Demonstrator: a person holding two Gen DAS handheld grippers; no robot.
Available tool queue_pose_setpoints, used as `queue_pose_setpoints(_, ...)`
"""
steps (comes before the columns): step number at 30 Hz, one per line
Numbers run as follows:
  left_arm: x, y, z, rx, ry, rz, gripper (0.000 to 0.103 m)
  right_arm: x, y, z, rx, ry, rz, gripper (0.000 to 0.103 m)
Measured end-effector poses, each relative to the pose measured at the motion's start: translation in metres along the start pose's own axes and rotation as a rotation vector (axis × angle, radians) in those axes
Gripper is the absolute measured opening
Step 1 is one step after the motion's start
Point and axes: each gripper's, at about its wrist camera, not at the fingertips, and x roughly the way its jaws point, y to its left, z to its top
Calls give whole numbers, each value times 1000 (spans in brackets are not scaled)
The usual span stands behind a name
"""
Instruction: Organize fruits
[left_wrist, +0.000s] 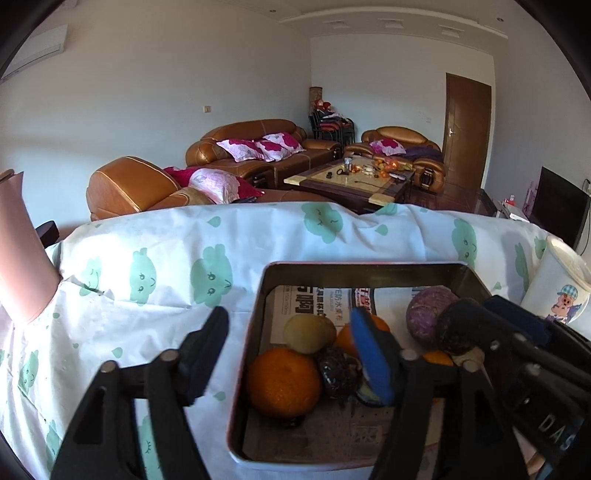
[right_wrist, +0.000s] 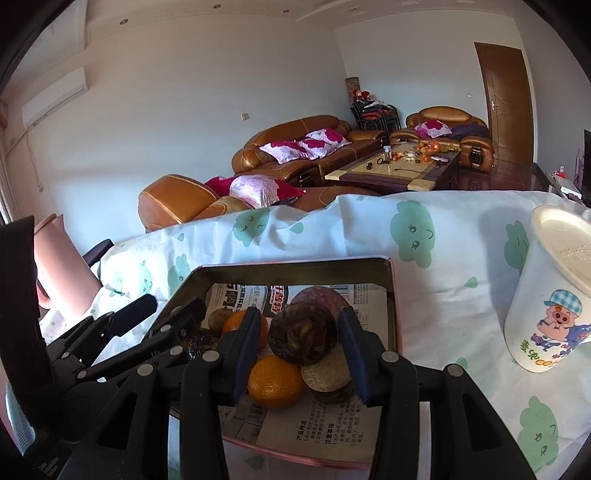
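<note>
A metal tray (left_wrist: 255, 332) lined with newspaper holds several fruits: an orange (left_wrist: 282, 382), a yellow-brown fruit (left_wrist: 308, 332), a dark wrinkled fruit (left_wrist: 338, 371) and a purple round fruit (left_wrist: 424, 310). My left gripper (left_wrist: 291, 354) is open and empty, straddling the tray's left wall. My right gripper (right_wrist: 301, 354) hangs over the tray (right_wrist: 393, 295), its jaws open around a dark brown round fruit (right_wrist: 303, 338) without touching it; whether that fruit rests on the pile is unclear. An orange (right_wrist: 275, 380) lies below it. The right gripper also shows in the left wrist view (left_wrist: 469, 321).
A white lidded cup with a cartoon pig (right_wrist: 550, 291) stands right of the tray. A pink jug (left_wrist: 20, 251) stands at the left. The table wears a white cloth with green clouds (left_wrist: 166, 266). Sofas and a coffee table are beyond.
</note>
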Motion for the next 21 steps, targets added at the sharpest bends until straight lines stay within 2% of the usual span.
queue_pose_setpoints(1,-4,2,-1,-6,-15,-5,89,-4,-1,1,14,-20,9,53)
queue_pose_setpoints(2,-9,2,-2,-3,-34,-10,95,-9,-3,1,30,-42,21,71)
queue_pose_setpoints(4,-21,-2,-2,27,-74,-1,99,-20,-3,-1,50,-108,26,83)
queue_pose_setpoints(9,-45,-6,-5,86,-142,18,103,-36,13,-5,2,-198,-51,83)
queue_pose_setpoints(14,-59,8,-13,34,-150,7,103,-53,28,-16,-59,-271,-131,83)
queue_pose_setpoints(21,-75,21,-25,12,-174,19,103,-69,36,-31,-86,-319,-202,83)
